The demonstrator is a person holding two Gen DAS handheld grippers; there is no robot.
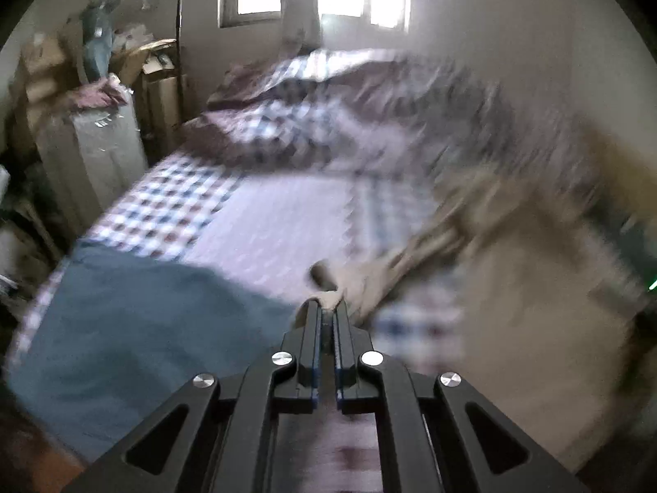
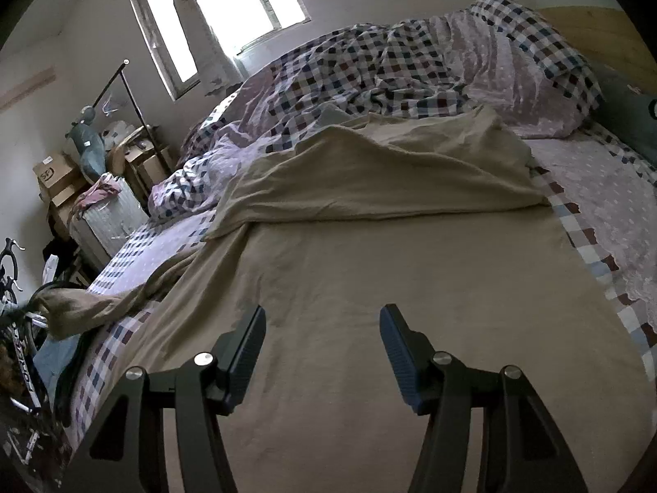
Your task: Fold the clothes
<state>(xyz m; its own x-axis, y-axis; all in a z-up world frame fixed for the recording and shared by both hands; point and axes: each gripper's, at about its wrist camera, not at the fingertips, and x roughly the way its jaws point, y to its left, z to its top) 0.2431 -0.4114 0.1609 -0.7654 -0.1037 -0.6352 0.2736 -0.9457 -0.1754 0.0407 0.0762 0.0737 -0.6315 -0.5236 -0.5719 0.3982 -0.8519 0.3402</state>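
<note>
Left gripper [image 1: 328, 308]: fingers pressed together, pinching a bunched corner of the beige garment [image 2: 369, 271], which trails from the fingertips toward the right of the blurred left wrist view. Right gripper [image 2: 322, 316]: fingers spread wide above the flat lower part of the same garment, nothing between them. The beige garment lies spread over the bed [image 2: 607, 189]; its far part is folded back in a raised ridge toward the heaped checked duvet [image 2: 369, 65], and a twisted strip of it runs off to the bed's left edge. A blue cloth [image 1: 135, 320] lies on the bed, left of the left gripper. The bed carries a pale dotted sheet bordered with checked squares. A wooden headboard [image 2: 595, 28] stands at the bed's far right end. Left of the bed: a white ribbed hamper [image 2: 111, 217] with pink cloth on top, stacked cardboard boxes [image 2: 57, 176], a grey-blue figure [image 2: 88, 148], a thin black rack [image 2: 131, 94], and part of a bicycle [image 2: 16, 308]. Behind the bed, a bright window [image 2: 230, 4] with a tied curtain. Writing: one box bears a mark too small to read; white lettering on the bicycle frame is only partly legible.
</note>
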